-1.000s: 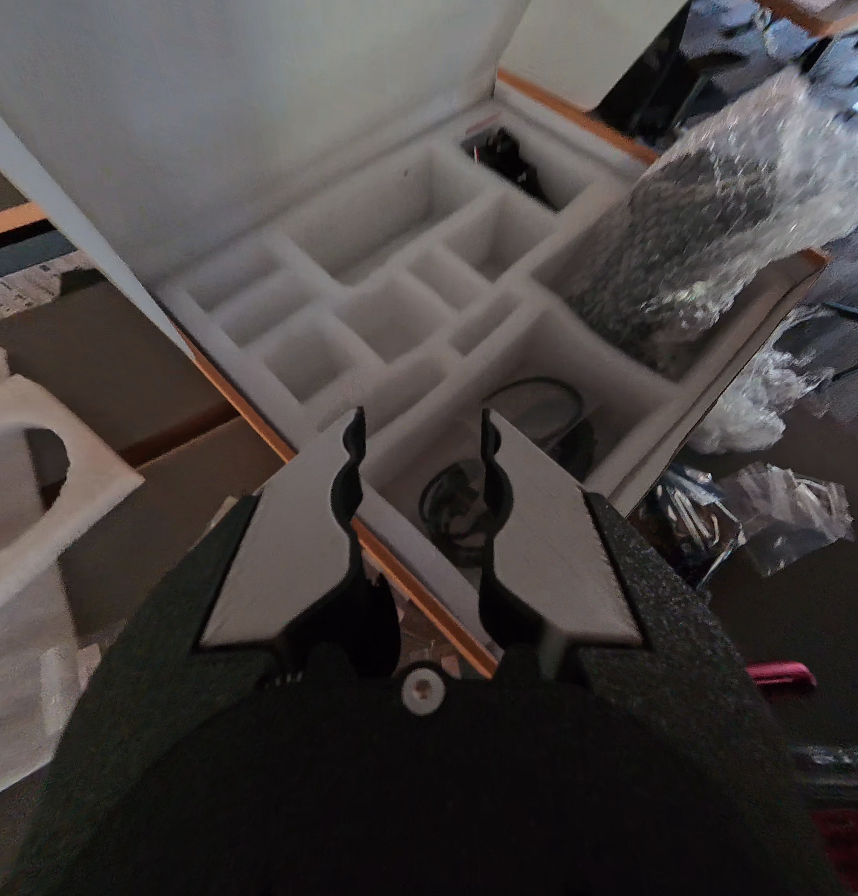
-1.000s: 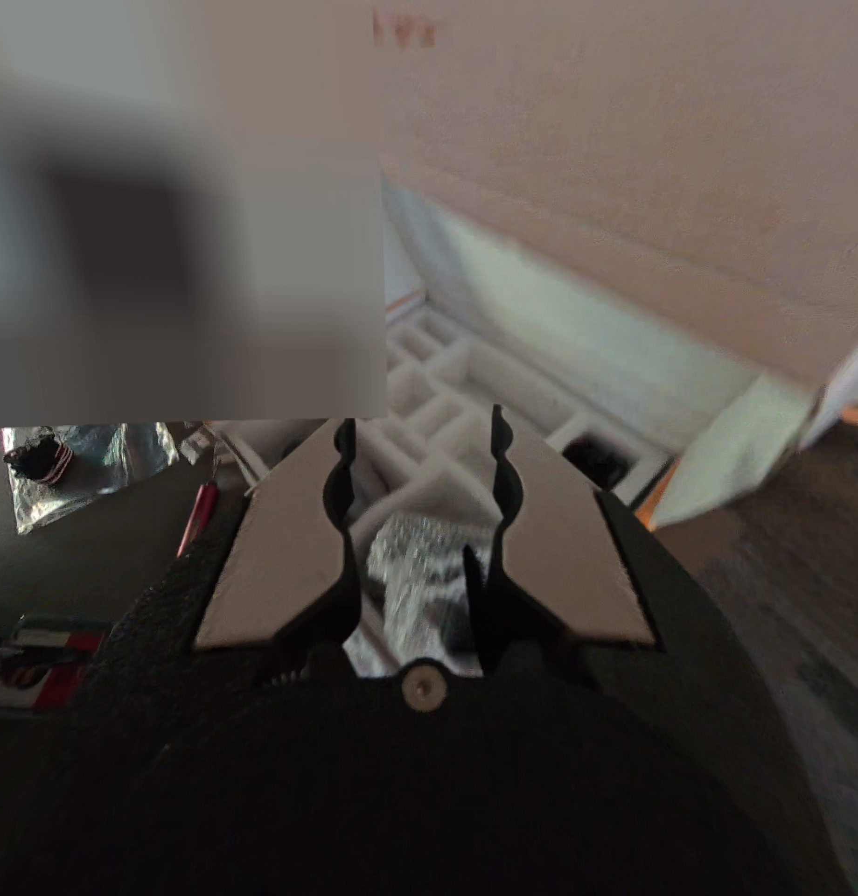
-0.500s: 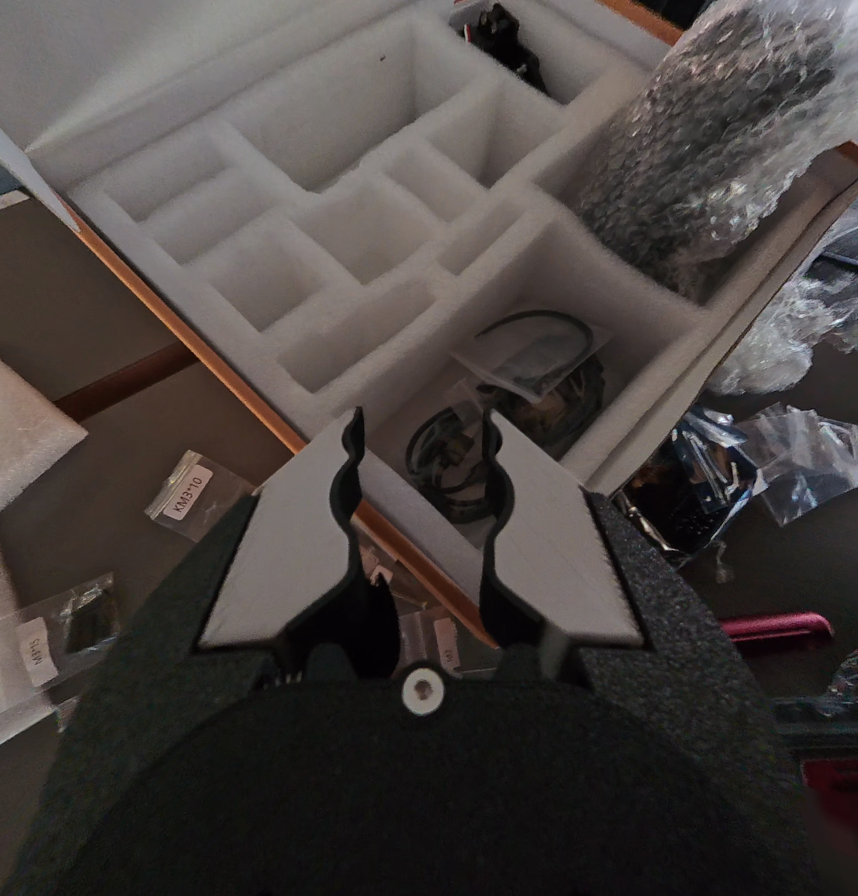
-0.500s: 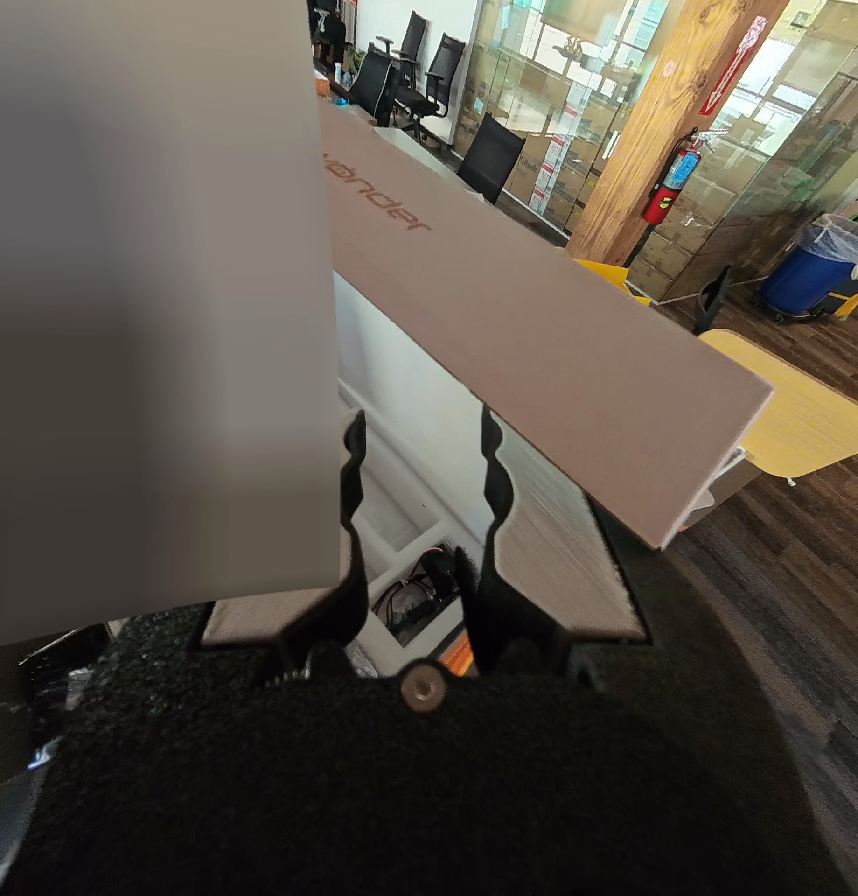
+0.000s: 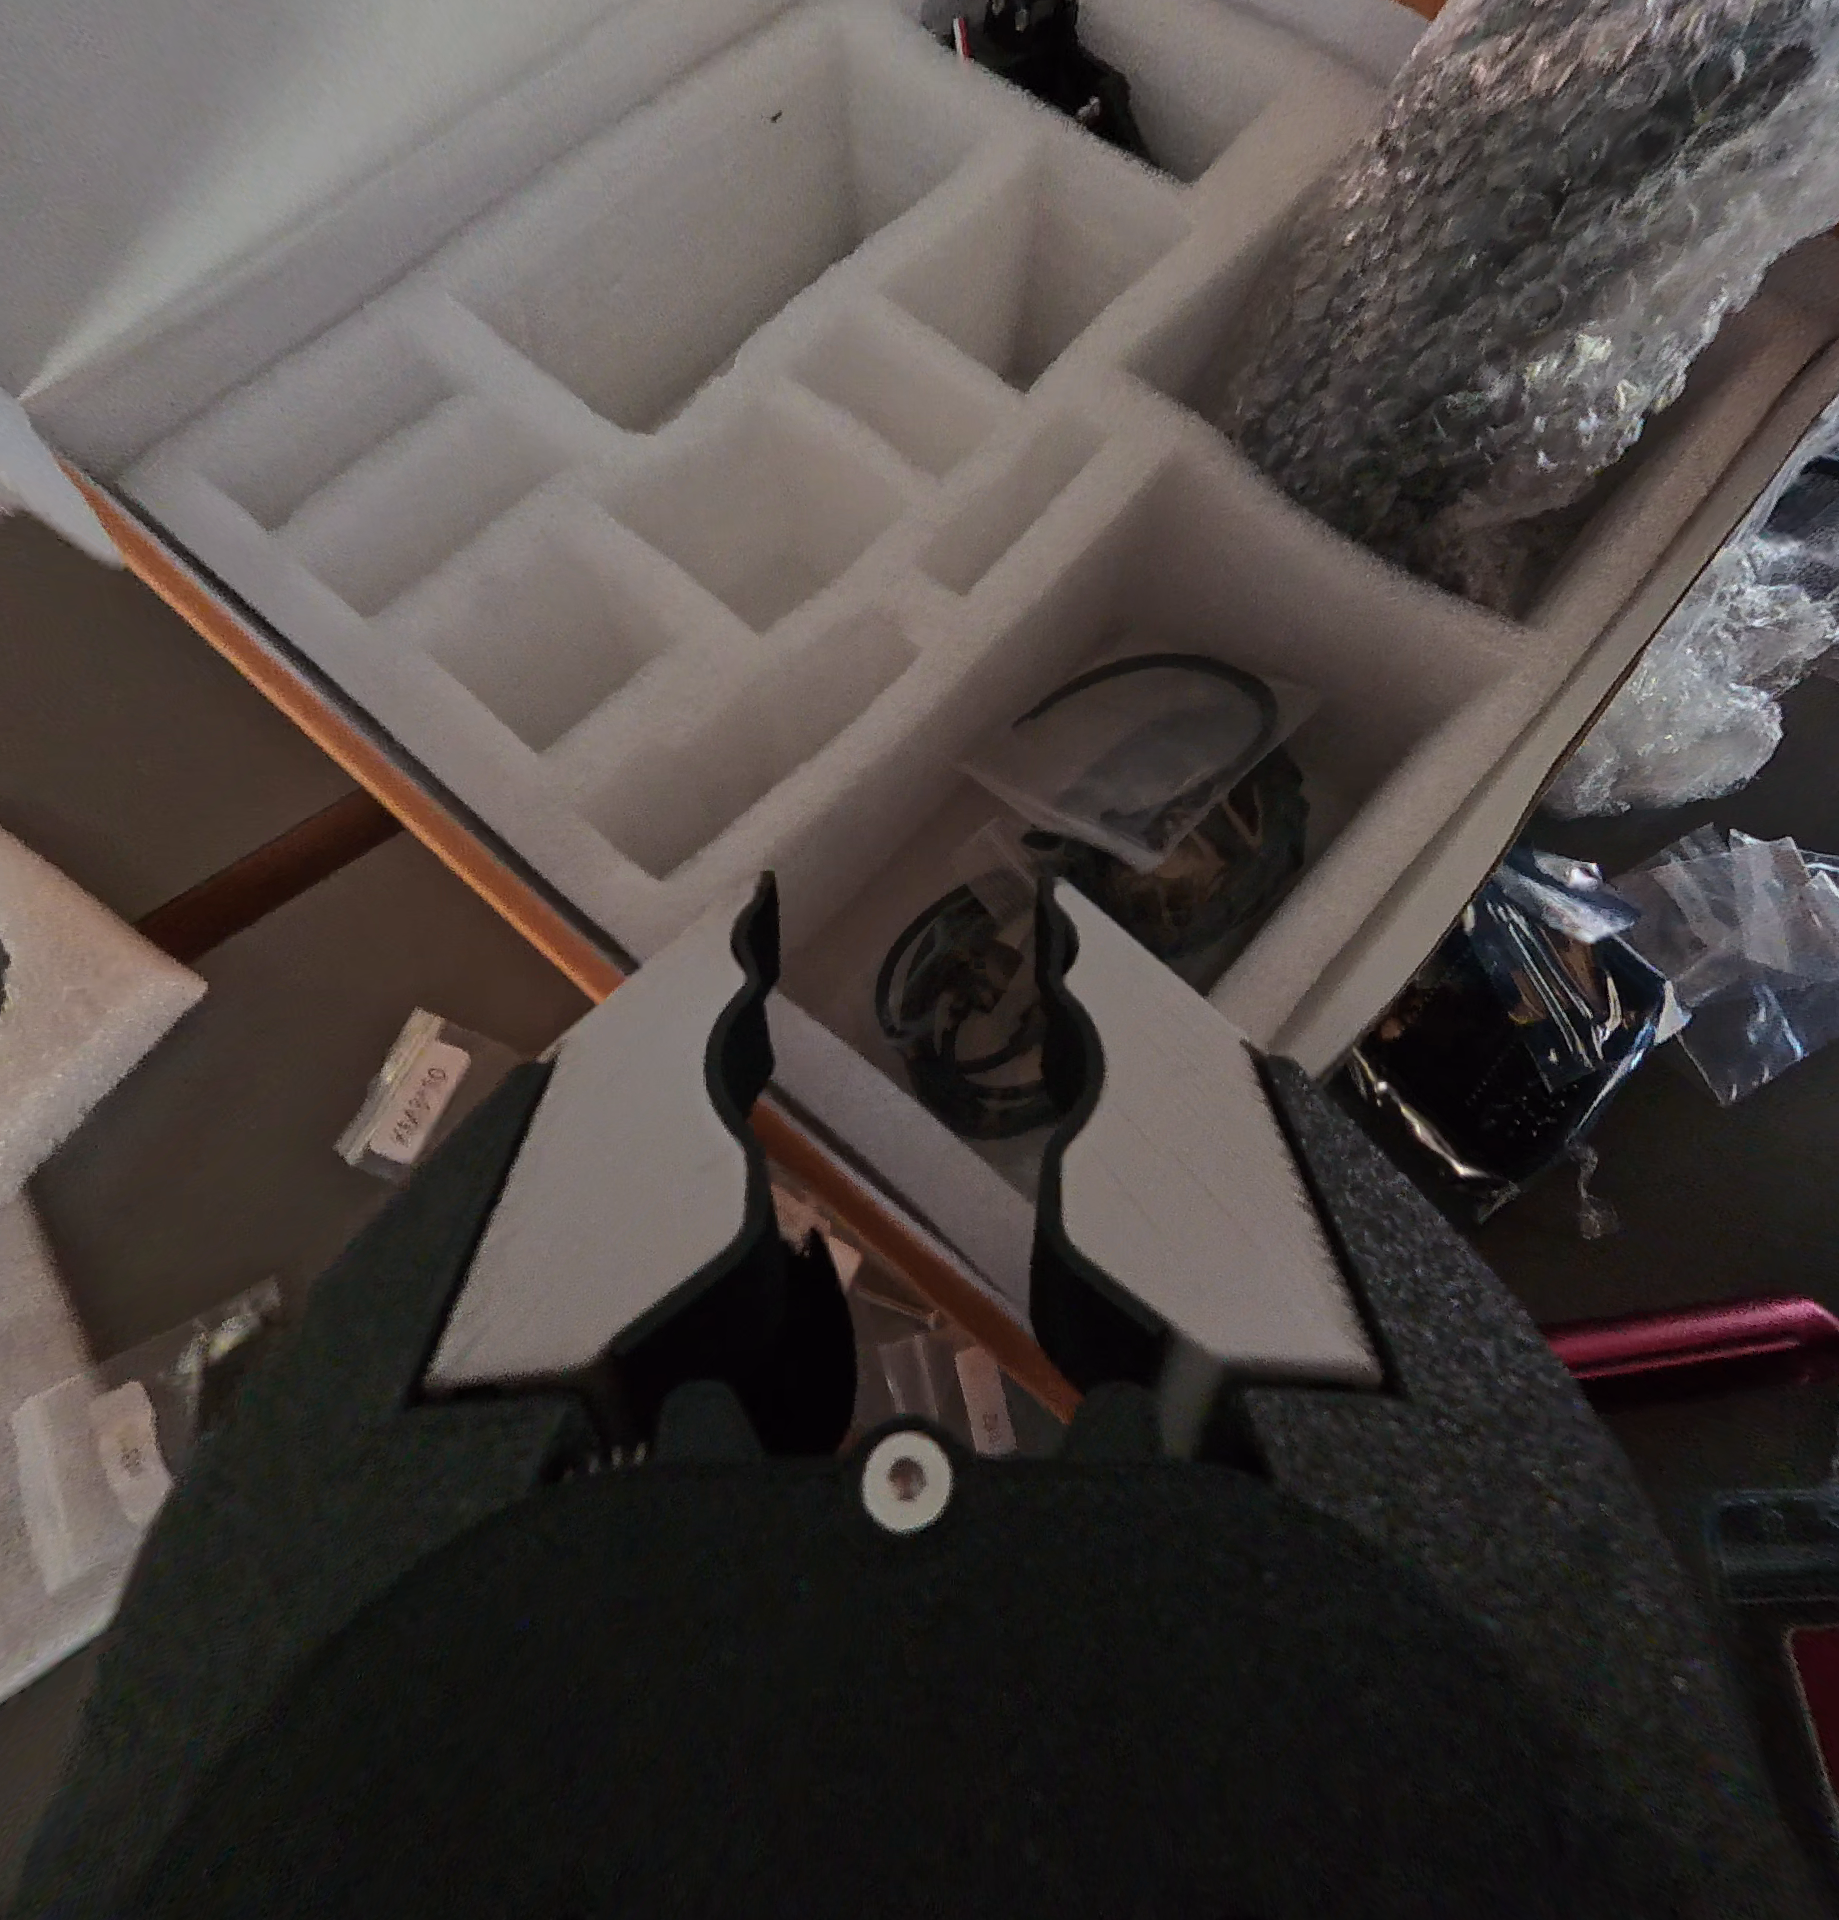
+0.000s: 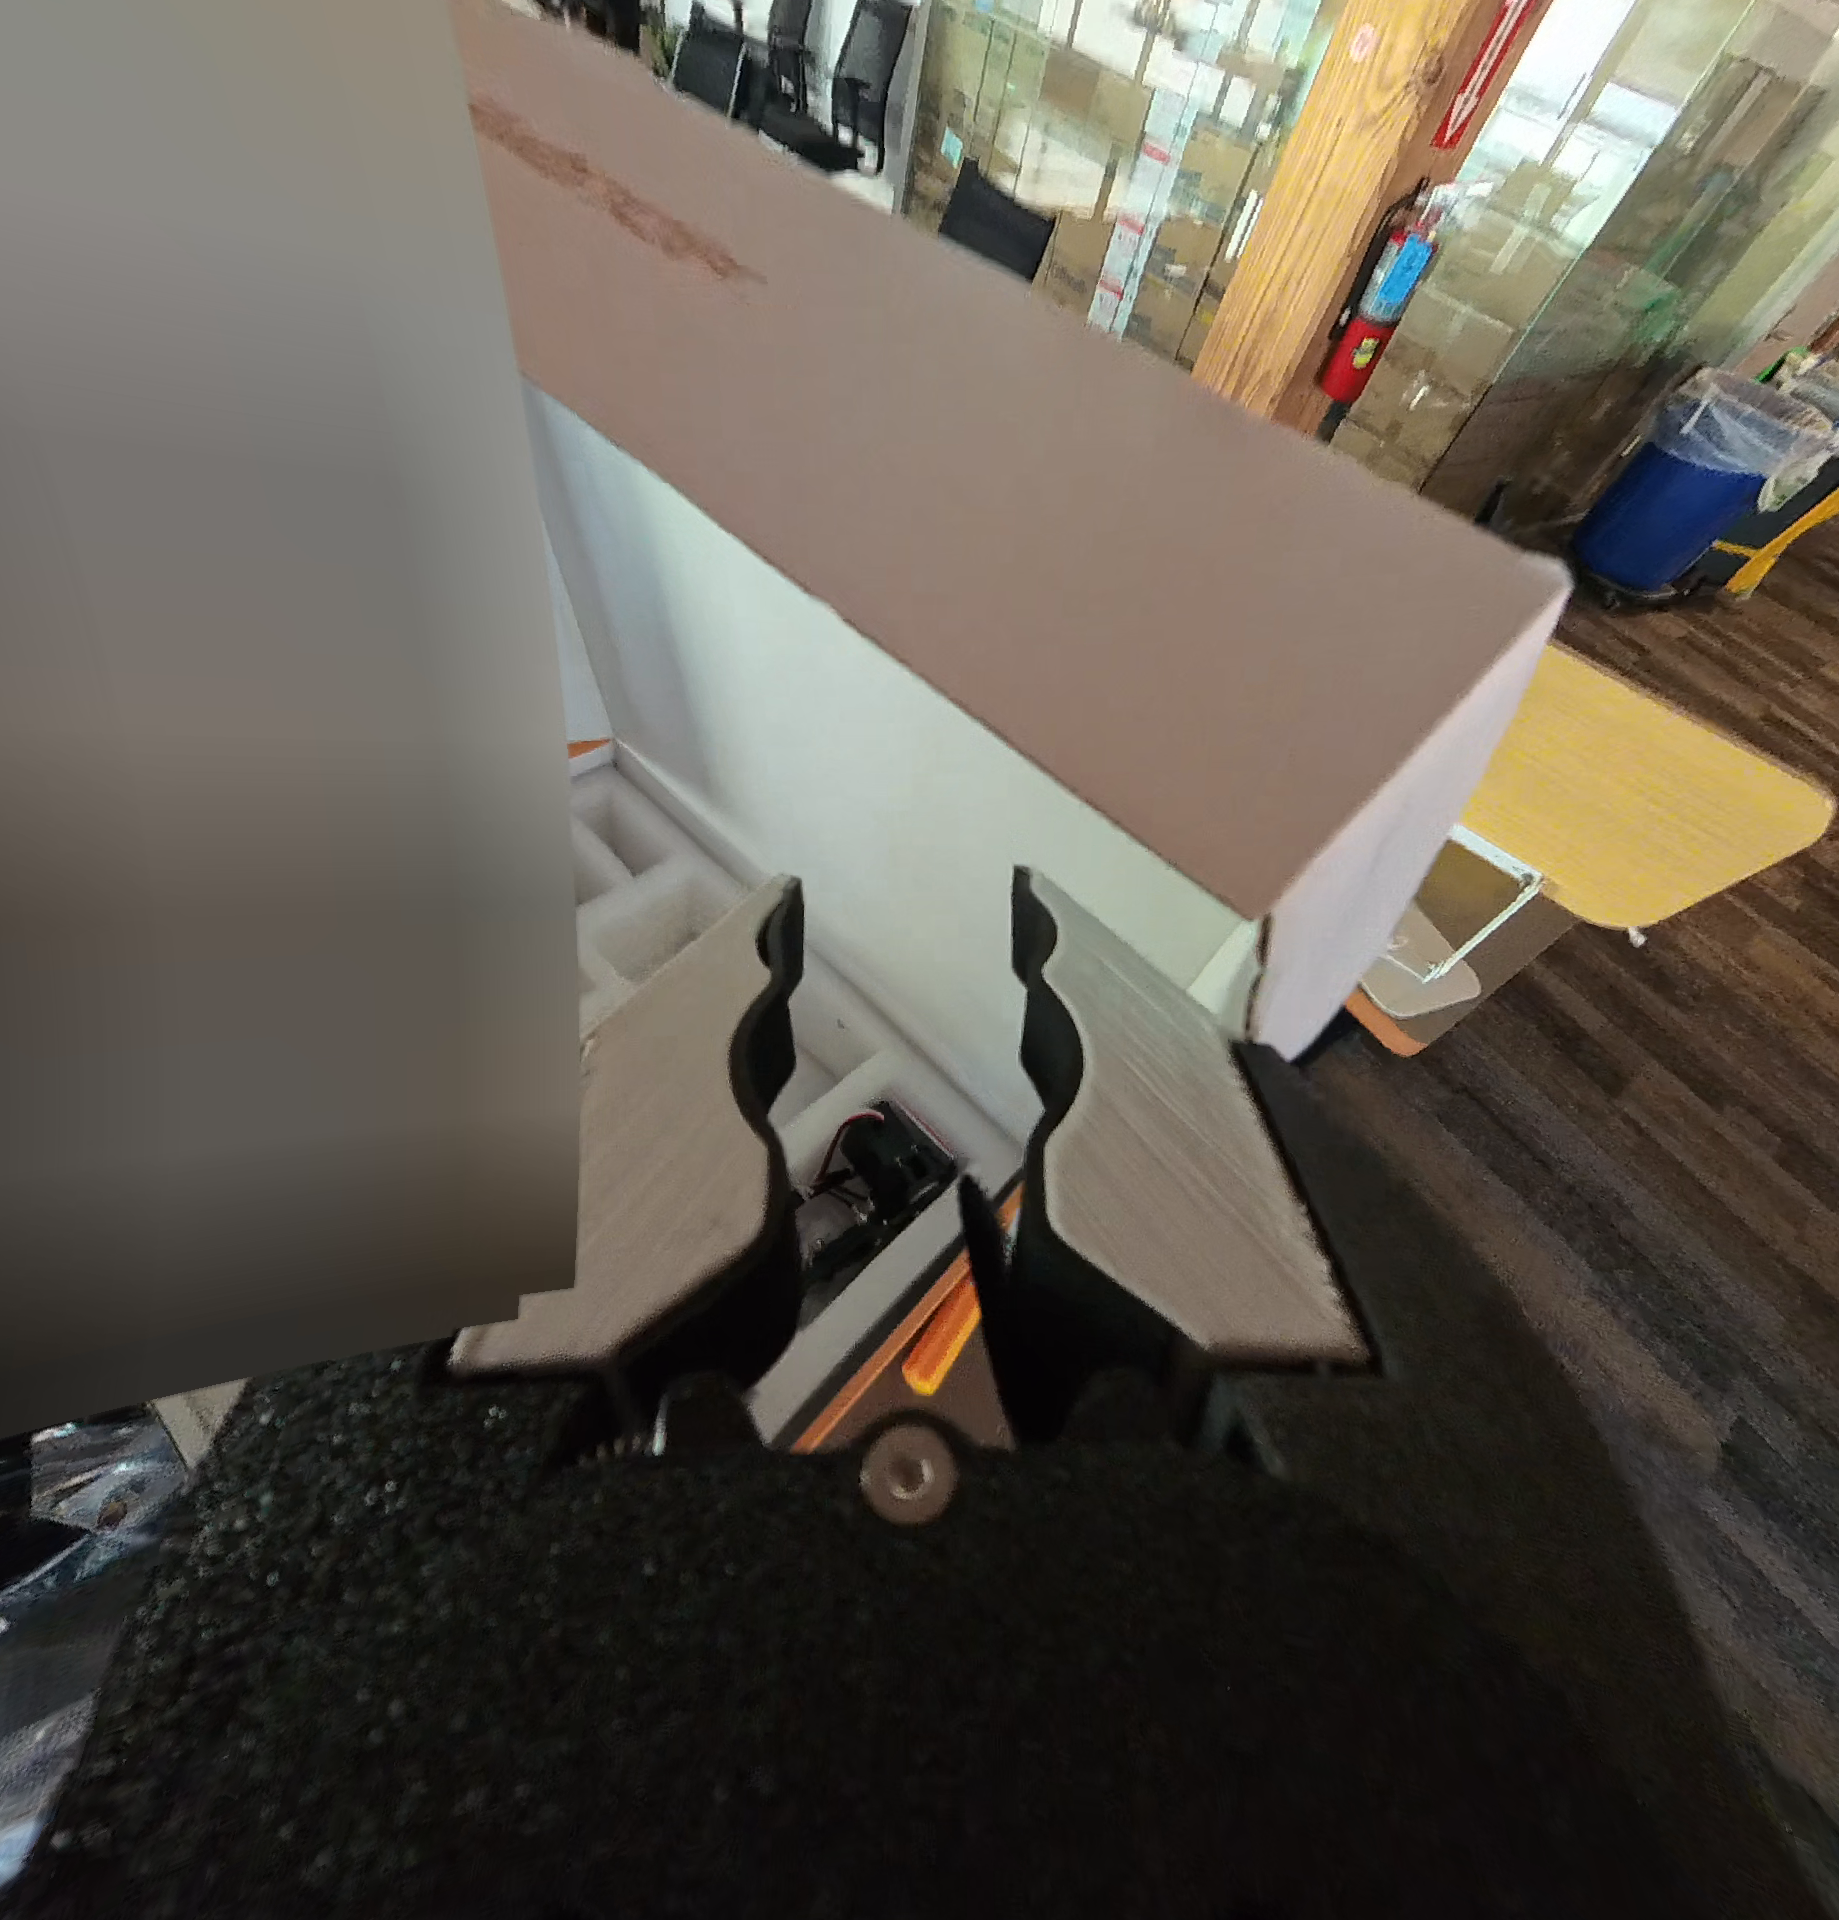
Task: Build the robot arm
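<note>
Overhead, the empty, spread left gripper (image 5: 904, 914) hovers above limp, light bagged black cable coils (image 5: 972, 1023) in a white foam-lined box (image 5: 624, 436), likely best pinched by the film; the right gripper (image 6: 907, 914), also spread, holds nothing.

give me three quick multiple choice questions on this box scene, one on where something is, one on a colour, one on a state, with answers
1. Where does the bubble-wrapped bundle lie?
A. in a compartment of the foam insert
B. on the floor
C. between the left gripper's fingers

2. What colour is the foam insert?
A. black
B. white
C. yellow

3. How does the box lid stand?
A. shut flat over the foam
B. lying on the floor apart from the box
C. raised open

Answers:
1. A, the left wrist view shows the bundle sitting in the far right compartment of the foam.
2. B, the walls and floors of every compartment are white.
3. C, the right wrist view shows the lid up over the foam, with a small black part visible in a compartment beneath it. The left gripper and right gripper are both open and hold nothing.
</note>
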`<state>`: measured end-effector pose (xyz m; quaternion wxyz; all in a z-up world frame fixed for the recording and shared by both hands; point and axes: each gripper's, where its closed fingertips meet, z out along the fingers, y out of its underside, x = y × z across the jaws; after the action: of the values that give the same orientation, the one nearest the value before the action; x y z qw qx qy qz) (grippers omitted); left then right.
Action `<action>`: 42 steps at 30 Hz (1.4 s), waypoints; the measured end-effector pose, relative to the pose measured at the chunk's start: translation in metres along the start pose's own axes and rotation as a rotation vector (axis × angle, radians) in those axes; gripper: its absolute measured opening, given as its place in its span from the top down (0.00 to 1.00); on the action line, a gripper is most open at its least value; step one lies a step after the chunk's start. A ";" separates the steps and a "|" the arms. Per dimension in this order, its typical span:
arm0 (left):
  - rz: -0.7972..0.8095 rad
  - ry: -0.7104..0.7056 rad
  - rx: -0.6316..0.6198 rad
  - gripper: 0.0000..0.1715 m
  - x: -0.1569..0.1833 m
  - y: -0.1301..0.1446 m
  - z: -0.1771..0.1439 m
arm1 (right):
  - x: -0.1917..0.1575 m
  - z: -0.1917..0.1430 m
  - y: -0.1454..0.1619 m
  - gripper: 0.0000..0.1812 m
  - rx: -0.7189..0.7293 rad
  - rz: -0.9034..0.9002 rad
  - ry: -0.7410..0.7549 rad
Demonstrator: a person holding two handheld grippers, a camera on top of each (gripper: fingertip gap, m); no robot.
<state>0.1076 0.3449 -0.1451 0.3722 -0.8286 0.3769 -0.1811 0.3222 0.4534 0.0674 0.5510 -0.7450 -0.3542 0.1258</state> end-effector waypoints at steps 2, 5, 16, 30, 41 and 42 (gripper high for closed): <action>0.020 0.010 0.045 0.71 -0.001 -0.025 0.002 | 0.005 0.005 0.004 0.78 -0.024 -0.006 -0.002; 0.026 0.147 0.154 0.72 0.019 -0.096 0.015 | 0.015 0.011 0.002 0.79 -0.037 -0.018 0.000; 0.627 0.300 -0.264 0.71 0.032 -0.176 0.205 | 0.026 0.012 -0.010 0.80 -0.070 0.044 -0.069; 0.798 0.223 -0.386 1.00 0.009 -0.177 0.207 | 0.022 0.001 0.000 0.81 -0.112 0.083 -0.079; 0.504 0.563 0.069 1.00 0.049 -0.217 0.051 | -0.009 -0.003 0.009 0.80 -0.161 0.072 -0.185; 0.479 0.595 0.104 1.00 0.053 -0.219 0.034 | -0.018 -0.003 0.012 0.80 -0.176 0.053 -0.233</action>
<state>0.2692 0.4168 -0.0018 0.3199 -0.6084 0.6415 -0.3405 0.3157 0.4375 0.0544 0.4351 -0.7799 -0.4055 0.1947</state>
